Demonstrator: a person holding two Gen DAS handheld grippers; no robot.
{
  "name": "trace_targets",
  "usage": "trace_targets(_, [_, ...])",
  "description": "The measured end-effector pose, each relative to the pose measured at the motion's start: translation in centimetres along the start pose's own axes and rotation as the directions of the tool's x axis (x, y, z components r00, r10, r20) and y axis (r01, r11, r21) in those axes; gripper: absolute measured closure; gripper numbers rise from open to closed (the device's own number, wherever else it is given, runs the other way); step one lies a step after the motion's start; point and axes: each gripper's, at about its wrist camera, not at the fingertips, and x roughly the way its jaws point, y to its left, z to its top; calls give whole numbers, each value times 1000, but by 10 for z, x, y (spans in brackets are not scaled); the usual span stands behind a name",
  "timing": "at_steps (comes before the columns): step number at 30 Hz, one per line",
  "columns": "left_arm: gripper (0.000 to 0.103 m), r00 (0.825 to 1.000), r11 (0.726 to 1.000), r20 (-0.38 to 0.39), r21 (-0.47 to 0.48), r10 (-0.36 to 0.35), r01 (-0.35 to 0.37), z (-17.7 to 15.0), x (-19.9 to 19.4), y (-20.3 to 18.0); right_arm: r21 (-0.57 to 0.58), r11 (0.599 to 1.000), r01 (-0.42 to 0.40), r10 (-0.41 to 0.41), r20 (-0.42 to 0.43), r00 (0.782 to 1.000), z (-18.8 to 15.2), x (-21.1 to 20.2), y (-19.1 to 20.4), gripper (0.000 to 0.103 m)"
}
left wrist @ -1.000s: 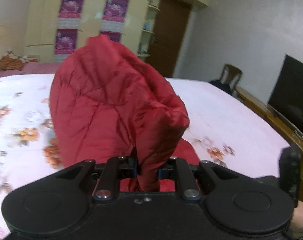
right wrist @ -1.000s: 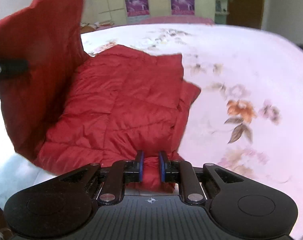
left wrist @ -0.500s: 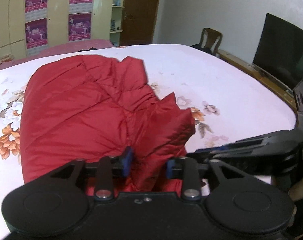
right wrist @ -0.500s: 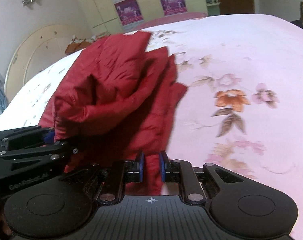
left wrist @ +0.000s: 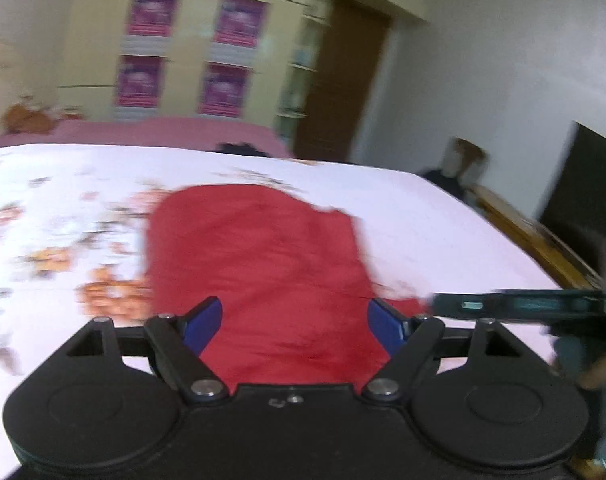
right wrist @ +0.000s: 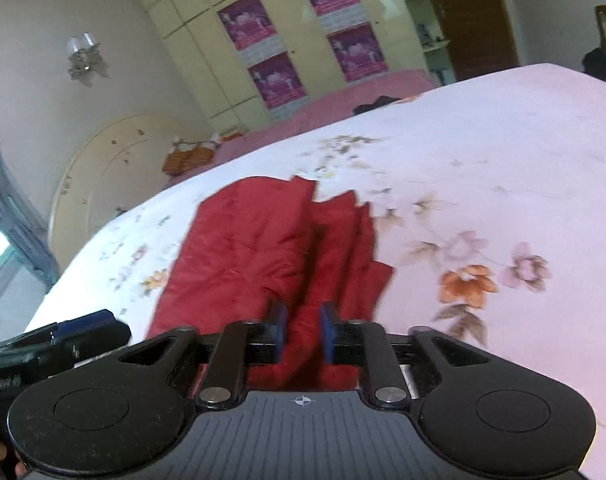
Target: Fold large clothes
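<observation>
A red quilted jacket [left wrist: 263, 272] lies folded on the floral bed sheet [left wrist: 55, 216]. My left gripper [left wrist: 293, 322] is open, its blue pads spread wide above the jacket's near edge, holding nothing. In the right wrist view the jacket [right wrist: 259, 248] lies in a folded stack. My right gripper [right wrist: 301, 330] is shut on a fold of the jacket's near edge. The right gripper shows at the right in the left wrist view [left wrist: 519, 304]; the left gripper shows at the lower left in the right wrist view [right wrist: 55, 344].
The bed has a wooden footboard [left wrist: 531, 240] at the right, with a dark TV [left wrist: 587, 184] and a chair [left wrist: 463, 168] beyond. A round headboard [right wrist: 115, 176] and wardrobe with posters [right wrist: 295, 40] stand behind.
My left gripper has opened and let go of the jacket, which now lies flat and folded. The right gripper stays shut on the near edge. Both views have tilted upward.
</observation>
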Motion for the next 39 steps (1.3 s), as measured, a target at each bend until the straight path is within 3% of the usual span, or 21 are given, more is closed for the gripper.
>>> trace_targets(2, [37, 997, 997, -20, -39, 69, -70, 0, 10, 19, -32, 999, -15, 16, 13, 1000, -1, 4, 9, 20])
trace_targets(3, [40, 995, 994, -32, -59, 92, -94, -3, 11, 30, -54, 999, -9, 10, 8, 1000, -1, 9, 13, 24])
trace_targets(4, [46, 993, 991, -48, -69, 110, -113, -6, 16, 36, -71, 997, -11, 11, 0, 1000, -3, 15, 15, 37])
trace_targets(9, [52, 992, 993, -85, -65, 92, -98, -20, 29, 44, -74, 997, -17, 11, -92, 996, -14, 38, 20, 46])
trace_targets(10, [55, 993, 995, -88, -56, 81, -86, -25, 32, 40, -80, 997, -15, 6, -104, 995, -18, 40, 20, 67])
trace_targets(11, [58, 994, 996, -90, -48, 69, -74, -32, 33, 36, -81, 997, -12, 2, -122, 993, -21, 42, 19, 78])
trace_targets(15, [59, 995, 998, -96, -40, 36, -40, -38, 38, 28, -66, 998, -10, 1, -143, 990, -28, 37, 7, 94])
trace_targets(18, [57, 994, 999, -106, -31, 12, -15, -40, 41, 27, -6, 1000, 10, -11, -179, 984, -37, 36, -13, 97])
trace_targets(21, [57, 990, 999, -139, -27, 24, -28, -46, 52, 26, -1, 994, 105, -103, -240, 965, -57, 59, -36, 97])
trace_targets(28, [57, 986, 999, -159, -9, 42, -44, -42, 55, 23, -63, 993, 101, -114, -261, 958, -55, 61, -36, 96])
trace_targets(35, [57, 993, 998, -103, -9, 62, -64, -14, 41, 21, -78, 994, 74, -82, -115, 990, -15, 20, -36, 96])
trace_targets(39, [57, 992, 993, -74, -47, 104, -108, 2, 44, 30, -65, 997, 44, -48, -69, 996, 11, 27, -35, 95])
